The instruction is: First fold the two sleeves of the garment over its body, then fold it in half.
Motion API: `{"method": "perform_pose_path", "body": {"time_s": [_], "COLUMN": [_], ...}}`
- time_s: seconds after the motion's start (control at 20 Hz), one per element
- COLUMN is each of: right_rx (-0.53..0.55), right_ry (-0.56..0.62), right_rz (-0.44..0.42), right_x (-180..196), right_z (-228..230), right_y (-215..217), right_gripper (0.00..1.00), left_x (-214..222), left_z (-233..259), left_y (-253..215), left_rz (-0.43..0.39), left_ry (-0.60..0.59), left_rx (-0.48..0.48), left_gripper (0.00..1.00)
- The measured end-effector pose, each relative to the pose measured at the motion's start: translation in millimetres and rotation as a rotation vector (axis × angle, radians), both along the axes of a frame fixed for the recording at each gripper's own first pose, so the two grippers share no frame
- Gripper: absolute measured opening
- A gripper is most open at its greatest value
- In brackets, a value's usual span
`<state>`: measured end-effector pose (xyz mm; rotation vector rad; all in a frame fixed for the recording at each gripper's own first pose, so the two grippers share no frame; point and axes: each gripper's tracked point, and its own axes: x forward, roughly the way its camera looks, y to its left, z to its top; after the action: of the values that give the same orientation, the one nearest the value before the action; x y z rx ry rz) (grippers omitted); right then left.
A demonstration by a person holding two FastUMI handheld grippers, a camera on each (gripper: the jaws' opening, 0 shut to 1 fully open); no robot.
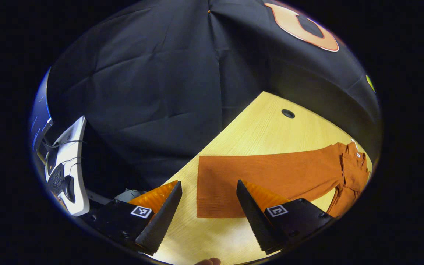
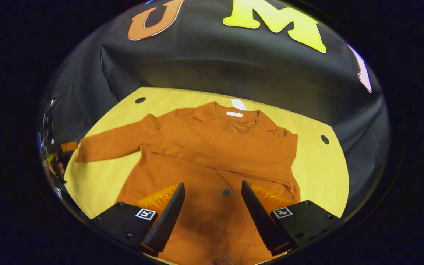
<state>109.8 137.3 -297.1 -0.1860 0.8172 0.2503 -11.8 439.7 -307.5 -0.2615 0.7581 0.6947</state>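
An orange button-front garment (image 2: pixel 212 154) lies flat on the wooden table (image 2: pixel 318 165), collar toward the wall. One sleeve (image 2: pixel 230 152) is folded across its chest. The other sleeve (image 2: pixel 112 141) stretches straight out to the left of the right gripper view. In the left gripper view that same outstretched sleeve (image 1: pixel 267 176) runs across the table, cuff end nearest. My left gripper (image 1: pixel 209 213) hovers open over the sleeve's cuff end, nothing between its fingers. My right gripper (image 2: pixel 212 217) hangs open above the garment's lower front, near a button (image 2: pixel 226 192).
The table has round cable holes (image 1: pixel 288 113) (image 2: pixel 324 139) near its far edge. Black cloth walls stand close behind. A white stand with a keyboard and mouse (image 1: pixel 66 173) sits off the table's left end. Bare tabletop lies right of the garment.
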Motion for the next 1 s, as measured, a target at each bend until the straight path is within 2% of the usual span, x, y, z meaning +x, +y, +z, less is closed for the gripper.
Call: {"method": "perform_pose_path", "body": {"time_s": [0.05, 0.2, 0.25, 0.3, 0.55, 0.65, 0.7, 0.75, 0.8, 0.85, 0.9, 0.95, 1.0], "right_rx": [0.005, 0.025, 0.027, 0.029, 0.033, 0.035, 0.032, 0.031, 0.036, 0.022, 0.007, 0.01, 0.016], "right_ry": [0.005, 0.012, 0.007, -0.001, -0.03, -0.026, -0.025, -0.023, -0.009, 0.006, 0.014, 0.027, 0.038], "right_rz": [0.0, 0.009, 0.02, 0.033, 0.113, 0.135, 0.135, 0.132, 0.135, 0.134, 0.132, 0.135, 0.133], "right_x": [-5, -15, -18, -19, -34, -42, -44, -46, -49, -53, -52, -55, -59], "right_z": [0, 7, 11, 17, 37, 37, 36, 34, 32, 26, 22, 19, 18], "right_y": [-1, 1, 3, 6, 28, 34, 35, 36, 39, 37, 34, 34, 37], "right_gripper": [0.98, 0.98, 0.98, 0.98, 0.98, 0.98, 0.94, 0.98, 0.98, 0.94, 0.94, 0.97, 0.97], "left_x": [2, 4, 4, 9, 13, 14, 16, 18, 19, 19, 20, 20, 21], "left_z": [-5, -18, -20, -22, -33, -33, -32, -31, -31, -32, -33, -33, -34], "left_y": [-1, 8, 10, 8, 14, 12, 11, 9, 8, 9, 9, 9, 10], "left_rz": [0.014, 0.032, 0.034, 0.028, 0.025, 0.011, -0.005, -0.017, -0.027, -0.036, -0.041, -0.039, -0.037], "left_ry": [0.012, 0.05, 0.066, 0.065, 0.094, 0.103, 0.104, 0.11, 0.111, 0.114, 0.114, 0.112, 0.109], "left_rx": [-0.027, -0.054, -0.045, -0.055, -0.098, -0.096, -0.092, -0.093, -0.095, -0.095, -0.095, -0.095, -0.095], "left_gripper": [0.96, 0.96, 1.0, 0.96, 0.95, 0.88, 0.94, 0.85, 0.81, 0.78, 0.82, 0.73, 0.72]}}
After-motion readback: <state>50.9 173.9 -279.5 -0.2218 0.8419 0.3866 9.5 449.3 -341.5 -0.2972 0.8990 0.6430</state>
